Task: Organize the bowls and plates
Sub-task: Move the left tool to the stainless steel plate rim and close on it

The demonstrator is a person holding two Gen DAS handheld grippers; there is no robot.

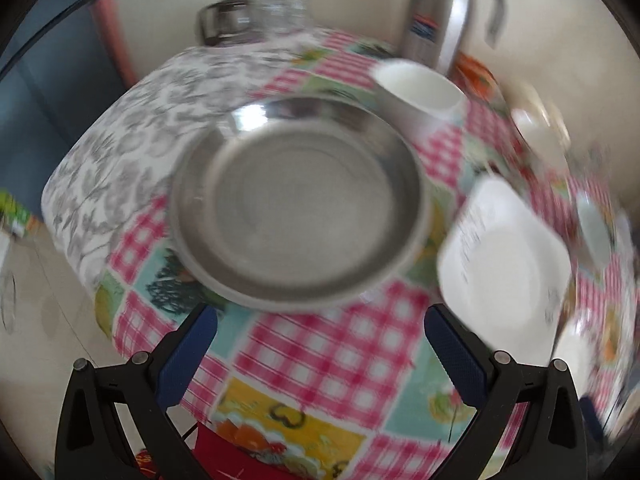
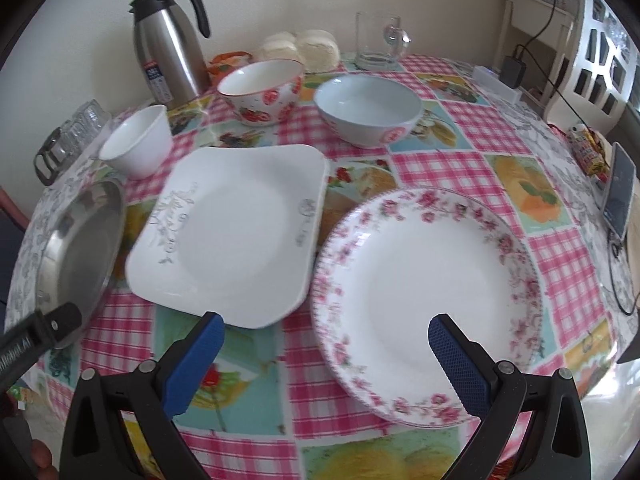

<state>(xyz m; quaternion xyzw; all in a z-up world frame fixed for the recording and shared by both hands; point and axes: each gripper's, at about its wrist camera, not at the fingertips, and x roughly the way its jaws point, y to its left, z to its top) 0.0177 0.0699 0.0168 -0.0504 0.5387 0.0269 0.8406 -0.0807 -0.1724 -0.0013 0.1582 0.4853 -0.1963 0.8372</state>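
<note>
1. Steel round dish (image 1: 298, 204) lies on the counter (image 1: 320, 352) at 12 o'clock of the spread, empty left tool (image 1: 320, 324).
2. Right tool (image 2: 326, 334), spread and empty, hovers between the white square plate (image 2: 232, 232) at 11 o'clock and the pink-flowered round plate (image 2: 428, 300) at 1 o'clock.

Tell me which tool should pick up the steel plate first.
Left. The left tool is open and squarely faces the steel plate, whose near rim lies just ahead of it. The right tool hovers by the floral plate, with the steel plate far off to its left.
</note>
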